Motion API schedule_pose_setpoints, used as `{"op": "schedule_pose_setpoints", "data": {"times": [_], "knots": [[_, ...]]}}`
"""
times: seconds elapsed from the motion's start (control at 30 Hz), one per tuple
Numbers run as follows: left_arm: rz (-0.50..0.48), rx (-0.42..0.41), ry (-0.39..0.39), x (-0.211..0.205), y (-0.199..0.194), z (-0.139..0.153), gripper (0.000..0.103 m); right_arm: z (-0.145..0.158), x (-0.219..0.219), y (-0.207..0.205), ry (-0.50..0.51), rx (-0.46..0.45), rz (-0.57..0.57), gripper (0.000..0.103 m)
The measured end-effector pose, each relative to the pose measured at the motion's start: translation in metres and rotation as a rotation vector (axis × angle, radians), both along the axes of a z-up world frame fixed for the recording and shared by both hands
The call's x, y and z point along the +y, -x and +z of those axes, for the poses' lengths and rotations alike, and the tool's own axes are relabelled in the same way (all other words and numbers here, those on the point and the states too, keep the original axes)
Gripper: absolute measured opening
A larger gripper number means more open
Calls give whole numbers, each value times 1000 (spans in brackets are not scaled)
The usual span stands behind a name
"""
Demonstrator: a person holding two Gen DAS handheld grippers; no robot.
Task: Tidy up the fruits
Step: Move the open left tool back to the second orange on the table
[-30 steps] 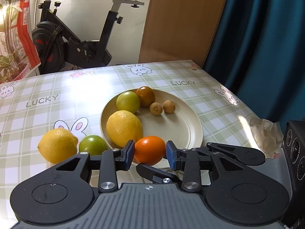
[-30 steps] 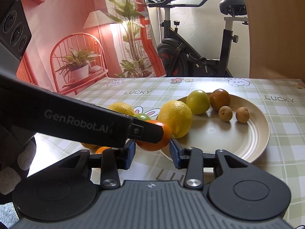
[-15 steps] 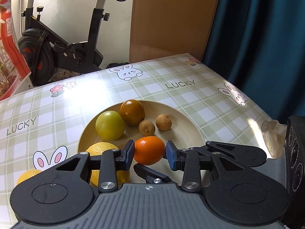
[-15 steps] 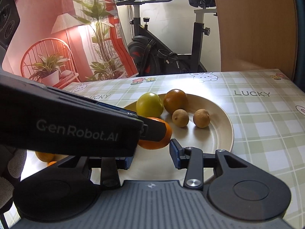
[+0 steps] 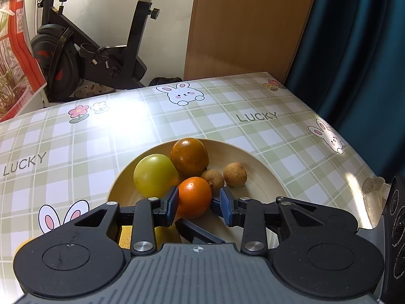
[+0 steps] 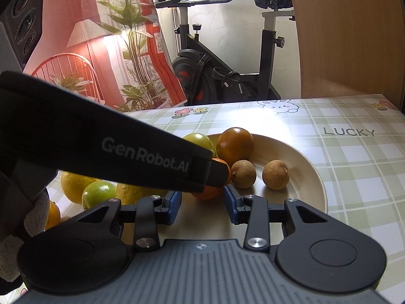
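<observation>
left gripper [image 5: 197,204]: jaws nearly closed, clamped on the small orange [image 5: 194,196]. the left pad is flat on the skin; the right pad's contact is harder to read.

the orange sits over the near part of the plate [image 5: 255,157], just in front of the fruit already there. i can't tell whether it touches the plate yet.

right gripper [image 6: 202,204]: jaws part open and holding nothing. they have just been closing a little. the orange lies beyond the tips, not between them.

step in hand, as i judge it: set the orange down on the plate.
- lower it onto bare plate, short of the pile
- open the jaws only once it rests, because round fruit rolls
- keep my pads clear of the nearest small brown fruit [image 5: 213,179]
- draw back straight so i nudge nothing

in the plate:
- a yellow-green fruit [image 5: 154,174], touching a brown-orange fruit [image 5: 189,155]
- the nearest small brown fruit, and a second small brown one [image 5: 235,174] just beside it

off the plate, on the checked table [image 5: 101,131]:
- a lemon [image 6: 72,182]
- a green fruit [image 6: 98,192]
- another orange [image 6: 53,215]
- a second lemon [image 6: 136,190] near the rim; on or off the plate, i can't tell
</observation>
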State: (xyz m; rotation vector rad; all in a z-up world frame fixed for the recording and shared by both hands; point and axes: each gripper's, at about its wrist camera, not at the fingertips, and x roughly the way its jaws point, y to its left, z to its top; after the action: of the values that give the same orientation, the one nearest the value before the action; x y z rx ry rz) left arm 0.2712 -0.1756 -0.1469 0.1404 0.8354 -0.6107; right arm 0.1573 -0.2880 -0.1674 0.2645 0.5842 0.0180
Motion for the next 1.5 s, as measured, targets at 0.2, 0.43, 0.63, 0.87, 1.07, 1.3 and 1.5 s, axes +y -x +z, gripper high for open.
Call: {"op": "schedule_pose_setpoints", "data": {"times": [0.2,0.43,0.63,0.87,1.07,1.3,1.5], "knots": [[32,-12,20,10,1,8,37,0,-8,10,-46,-32,-45,40],[54,-66,61,31,14,34,37,2,-7,16,-38,-56,-39,40],[110,-80,72,69,30,44,37,2,-6,21,-33,-61,-47,40],[202,-83,107,126,49,53,37,6,2,29,-6,-46,-70,40],[231,-63,121,161,65,55,37,10,12,45,-17,-21,-67,40],[261,-32,152,180,78,45,38,21,38,50,-30,-16,-15,40],[290,25,216,189,82,32,38,29,68,45,-5,-6,97,41]]}}
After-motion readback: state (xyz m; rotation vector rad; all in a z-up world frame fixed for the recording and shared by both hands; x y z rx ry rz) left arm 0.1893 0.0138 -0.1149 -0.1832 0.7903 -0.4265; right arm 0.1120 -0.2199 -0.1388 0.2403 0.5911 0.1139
